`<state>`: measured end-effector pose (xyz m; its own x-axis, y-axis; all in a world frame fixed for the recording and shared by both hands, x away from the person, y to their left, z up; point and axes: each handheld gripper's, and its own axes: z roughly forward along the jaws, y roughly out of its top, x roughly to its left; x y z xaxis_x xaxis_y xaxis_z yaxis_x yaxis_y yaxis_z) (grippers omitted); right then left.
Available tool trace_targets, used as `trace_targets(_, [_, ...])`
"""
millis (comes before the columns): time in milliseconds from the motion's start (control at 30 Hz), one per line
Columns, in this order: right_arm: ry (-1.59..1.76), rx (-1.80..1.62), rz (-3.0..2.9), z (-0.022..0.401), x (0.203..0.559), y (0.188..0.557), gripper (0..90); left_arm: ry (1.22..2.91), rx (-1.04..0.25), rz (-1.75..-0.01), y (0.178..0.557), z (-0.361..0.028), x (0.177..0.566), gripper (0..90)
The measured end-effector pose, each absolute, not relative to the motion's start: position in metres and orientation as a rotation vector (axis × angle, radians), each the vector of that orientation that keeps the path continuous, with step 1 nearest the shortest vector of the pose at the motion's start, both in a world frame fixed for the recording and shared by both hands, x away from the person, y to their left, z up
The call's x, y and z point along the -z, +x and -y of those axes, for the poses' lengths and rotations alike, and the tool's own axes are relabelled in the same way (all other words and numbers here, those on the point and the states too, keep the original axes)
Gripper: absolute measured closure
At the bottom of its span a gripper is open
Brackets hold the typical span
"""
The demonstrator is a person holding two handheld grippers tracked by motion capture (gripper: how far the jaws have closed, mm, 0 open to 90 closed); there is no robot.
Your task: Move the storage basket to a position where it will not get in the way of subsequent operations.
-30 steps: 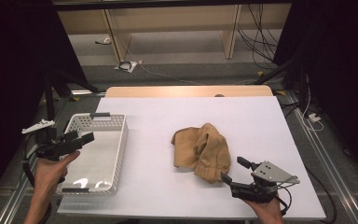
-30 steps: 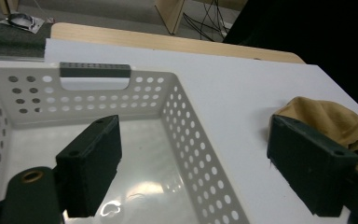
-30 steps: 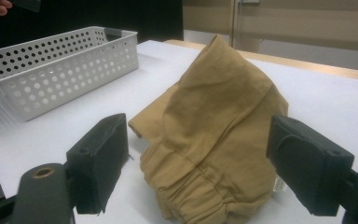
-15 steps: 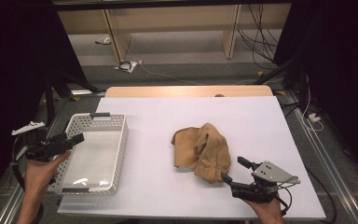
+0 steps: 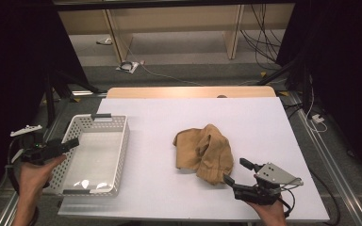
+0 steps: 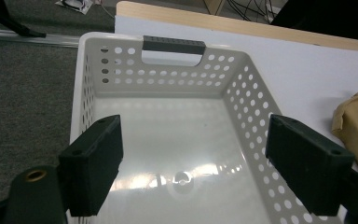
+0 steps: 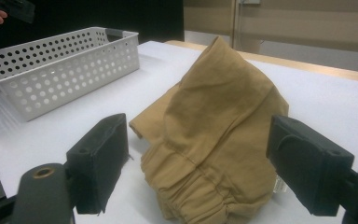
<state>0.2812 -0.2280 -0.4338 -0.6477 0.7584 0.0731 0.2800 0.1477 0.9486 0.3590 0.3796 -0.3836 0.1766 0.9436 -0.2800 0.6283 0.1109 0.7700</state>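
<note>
On the white surface (image 5: pixel 169 117), a crumpled tan cloth (image 5: pixel 203 151) is seen right of centre, and a white perforated basket (image 5: pixel 94 157) lies at the left edge. The right tongs (image 5: pixel 235 173) are held at the near right, jaws spread wide on either side of the cloth's near end, nothing gripped. The left tongs (image 5: pixel 70 143) are held over the basket's left rim, jaws also wide apart and empty. A wooden edge (image 5: pixel 191 91) is seen beyond the surface's far side. Grey carpet (image 5: pixel 188 70), cables (image 5: pixel 259 40) and wooden furniture legs (image 5: pixel 118 40) are seen beyond, with dark curtains (image 5: pixel 339 61) at both sides.
</note>
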Motion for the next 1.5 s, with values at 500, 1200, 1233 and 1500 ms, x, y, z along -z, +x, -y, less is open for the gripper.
trace_targets(500, [0.980, -1.497, -2.017, 0.225, 0.433, 0.280, 21.9, 1.677, -0.545, -1.633, 0.356, -0.390, 0.386, 30.3])
trace_targets(1200, [0.980, -1.490, -2.023, 0.225, 0.433, 0.280, 21.9, 1.743, -0.565, -1.811, 0.359, -0.407, 0.404, 59.8])
trace_targets(1233, [0.981, -1.490, -2.022, 0.225, 0.433, 0.280, 21.9, 1.743, -0.560, -1.818, 0.359, -0.408, 0.405, 60.9])
trace_targets(1500, [0.980, -1.488, -2.023, 0.225, 0.433, 0.280, 21.9, 1.766, -0.539, -1.842, 0.360, -0.409, 0.411, 72.3])
